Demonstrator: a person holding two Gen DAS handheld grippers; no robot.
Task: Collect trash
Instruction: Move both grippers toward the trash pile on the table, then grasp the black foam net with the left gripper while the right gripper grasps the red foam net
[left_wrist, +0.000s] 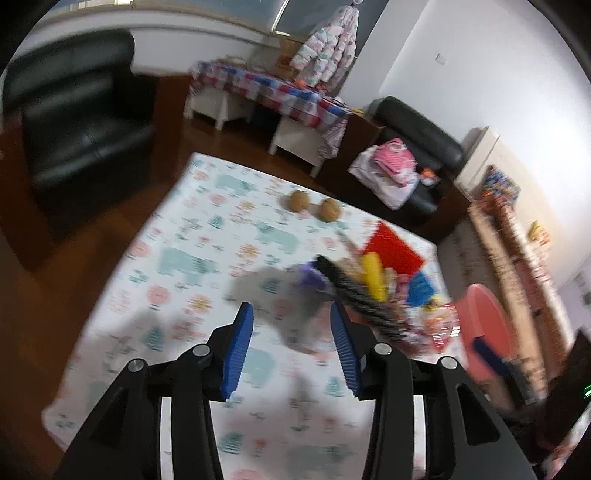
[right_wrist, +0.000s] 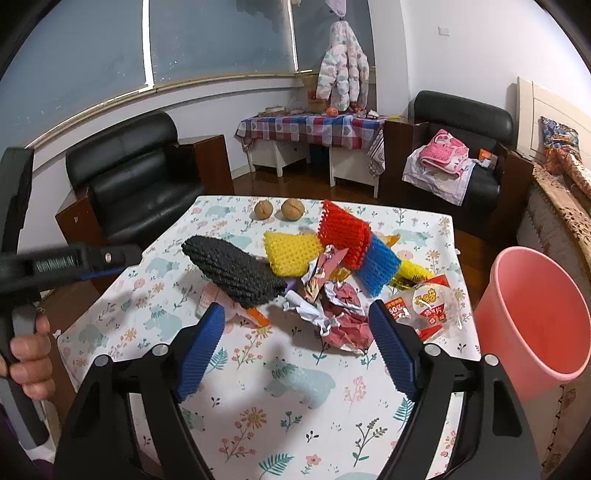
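Right gripper (right_wrist: 295, 332) and left gripper (left_wrist: 291, 332): jaws wide, empty, above the floral tablecloth (right_wrist: 258, 424). Trash pile (right_wrist: 332, 273) mid-table; pink bin (right_wrist: 532, 314) at right edge. Two walnuts (right_wrist: 279, 209) beyond; black armchair (right_wrist: 136, 177) behind.

ahead and left of the claws, a black leather armchair (right_wrist: 136, 177) on dark wooden floor (left_wrist: 92, 240); behind it a wide window (right_wrist: 110, 48) with grey blinds, pale frame curving along the white wall (right_wrist: 461, 55); straight ahead, a low white bench under a checked red-and-blue cloth (right_wrist: 314, 129), a quilted pastel jacket (right_wrist: 343, 81) hanging above; ahead and right, a second black armchair (right_wrist: 465, 122) heaped with pink and white laundry (right_wrist: 443, 158); far right, a bed (right_wrist: 561, 206) with patterned cover; flat, dim indoor light.
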